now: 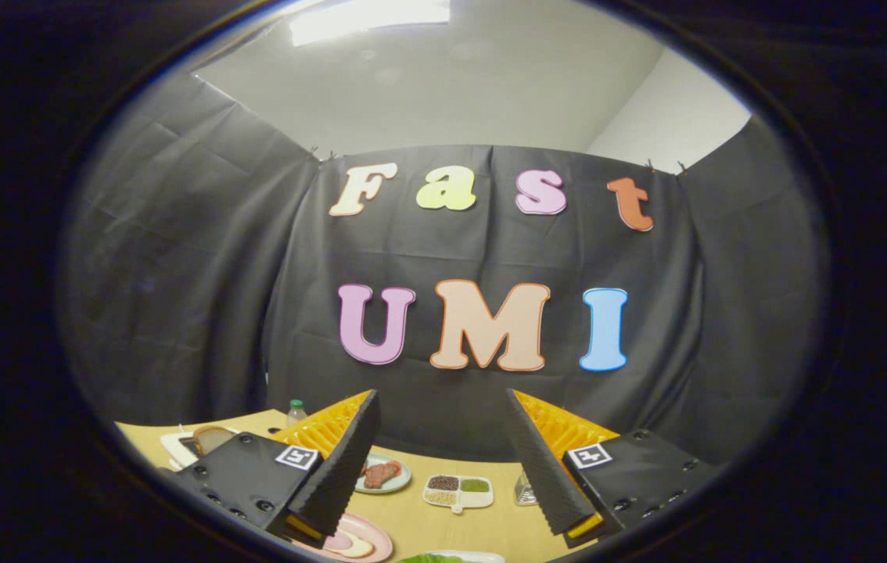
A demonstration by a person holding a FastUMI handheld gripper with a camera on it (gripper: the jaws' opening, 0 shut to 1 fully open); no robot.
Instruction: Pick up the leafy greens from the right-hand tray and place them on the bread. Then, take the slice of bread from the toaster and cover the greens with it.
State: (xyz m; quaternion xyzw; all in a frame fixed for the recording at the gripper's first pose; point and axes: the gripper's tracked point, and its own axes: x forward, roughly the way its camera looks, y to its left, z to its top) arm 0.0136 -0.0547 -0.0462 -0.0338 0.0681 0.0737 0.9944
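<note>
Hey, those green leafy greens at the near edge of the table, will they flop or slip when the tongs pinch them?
The green leafy greens look thin and ruffled, so they will probably droop rather than hold shape. They seem light, so a gentle pinch may do, though a smooth surface could slip. Little of them shows below the open tongs, which hold nothing, so this is tentative.

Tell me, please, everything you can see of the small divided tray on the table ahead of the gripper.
The divided tray is a small, pale, rounded-rectangle dish, plastic by its look, lying flat on the yellowish table. It has three compartments at least: one holds dark grains, one green, one pale beige. A small tab sticks out of its near edge. It sits beyond the open gripper, between the fingers, right of a plate with reddish food. Nothing touches it.
</note>
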